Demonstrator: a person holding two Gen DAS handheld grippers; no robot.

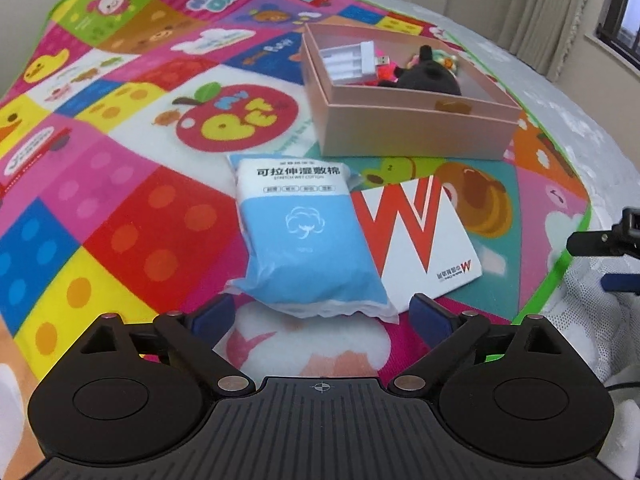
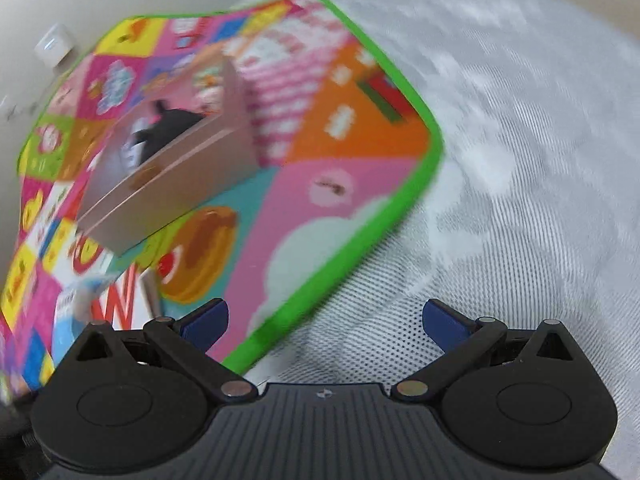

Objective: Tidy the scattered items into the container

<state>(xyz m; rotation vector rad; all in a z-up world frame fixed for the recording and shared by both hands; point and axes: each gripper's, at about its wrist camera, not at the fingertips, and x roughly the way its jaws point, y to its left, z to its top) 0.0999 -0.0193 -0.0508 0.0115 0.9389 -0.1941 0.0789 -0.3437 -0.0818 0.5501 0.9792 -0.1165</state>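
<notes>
The left gripper stands with its jaws spread wide and nothing pinched between them, its blue pads flanking the near end of a blue-and-white pack of wet cotton pads. The pack lies flat on the colourful play mat, its right edge overlapping a white card with a red W. Farther back sits the pink cardboard box, holding a white battery charger and what looks like a black plush toy. The right gripper, likewise spread and empty, hangs over the mat's green border and white mesh bedding; that view is blurred.
</notes>
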